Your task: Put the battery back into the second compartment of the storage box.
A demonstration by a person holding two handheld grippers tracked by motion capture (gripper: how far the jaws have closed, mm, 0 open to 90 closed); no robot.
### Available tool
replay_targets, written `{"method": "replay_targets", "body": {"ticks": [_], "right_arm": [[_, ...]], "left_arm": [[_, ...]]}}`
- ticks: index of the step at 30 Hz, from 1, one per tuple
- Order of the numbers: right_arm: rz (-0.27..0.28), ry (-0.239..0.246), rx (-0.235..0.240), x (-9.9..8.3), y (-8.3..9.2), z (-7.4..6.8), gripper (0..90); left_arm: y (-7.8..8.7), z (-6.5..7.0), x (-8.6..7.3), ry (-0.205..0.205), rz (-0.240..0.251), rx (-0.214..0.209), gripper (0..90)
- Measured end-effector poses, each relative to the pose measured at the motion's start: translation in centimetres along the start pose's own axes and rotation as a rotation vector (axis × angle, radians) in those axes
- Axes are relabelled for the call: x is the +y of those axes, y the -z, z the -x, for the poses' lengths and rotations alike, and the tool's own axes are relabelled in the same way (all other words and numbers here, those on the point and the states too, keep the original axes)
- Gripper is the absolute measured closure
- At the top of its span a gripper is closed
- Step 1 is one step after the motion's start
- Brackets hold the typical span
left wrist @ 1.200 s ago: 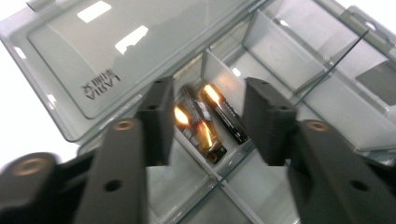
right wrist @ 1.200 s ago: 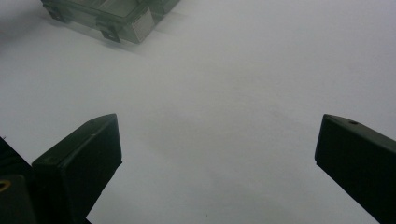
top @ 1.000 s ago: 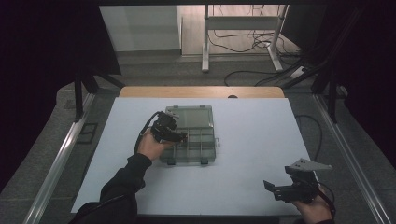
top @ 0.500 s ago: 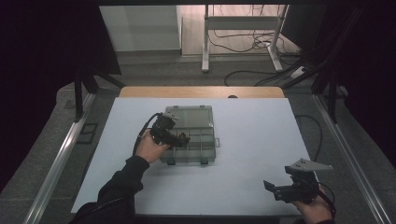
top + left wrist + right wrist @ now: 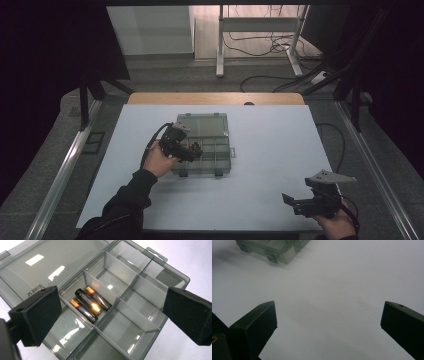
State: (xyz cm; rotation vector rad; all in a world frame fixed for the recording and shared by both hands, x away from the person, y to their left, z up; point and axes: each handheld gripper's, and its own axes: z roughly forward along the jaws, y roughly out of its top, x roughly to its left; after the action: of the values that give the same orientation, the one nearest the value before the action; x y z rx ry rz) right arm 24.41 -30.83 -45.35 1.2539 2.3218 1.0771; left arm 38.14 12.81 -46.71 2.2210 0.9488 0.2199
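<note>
Centre of the high view: left gripper (image 5: 192, 150) over the open grey plastic compartment box (image 5: 220, 131), jaws just opened wide and empty, likely releasing; two black copper-tipped batteries (image 5: 90, 304) lie in one compartment. Lower right, right gripper (image 5: 290, 201) idles open on the white table (image 5: 270, 145).

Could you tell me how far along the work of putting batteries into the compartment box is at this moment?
Done: two batteries lie side by side in one compartment of the open organizer box. In hand: the left gripper hangs above that compartment, its jaws having just been opening, with nothing between them. The right gripper is open above the bare white table. Left: the other compartments look empty and the lid is open.
</note>
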Motion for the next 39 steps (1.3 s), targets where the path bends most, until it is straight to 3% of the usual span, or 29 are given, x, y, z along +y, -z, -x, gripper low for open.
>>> {"method": "replay_targets", "body": {"ticks": [12, 23, 39], "right_arm": [[0.002, 0.002, -0.001, 0.0, 0.0, 0.0, 0.6], [0.005, 0.002, -0.002, 0.0, 0.1, 0.0, 0.7], [0.006, 0.009, 0.003, 0.0, 0.1, -0.1, 0.7]], "left_arm": [[1.2, 0.2, -0.4, 0.000, 0.027, -0.003, 1.8], [1.9, 0.4, -1.1, -0.028, 0.030, 0.004, 1.3], [3.0, 0.9, -2.1, -0.020, 0.053, -0.006, 1.0]]}}
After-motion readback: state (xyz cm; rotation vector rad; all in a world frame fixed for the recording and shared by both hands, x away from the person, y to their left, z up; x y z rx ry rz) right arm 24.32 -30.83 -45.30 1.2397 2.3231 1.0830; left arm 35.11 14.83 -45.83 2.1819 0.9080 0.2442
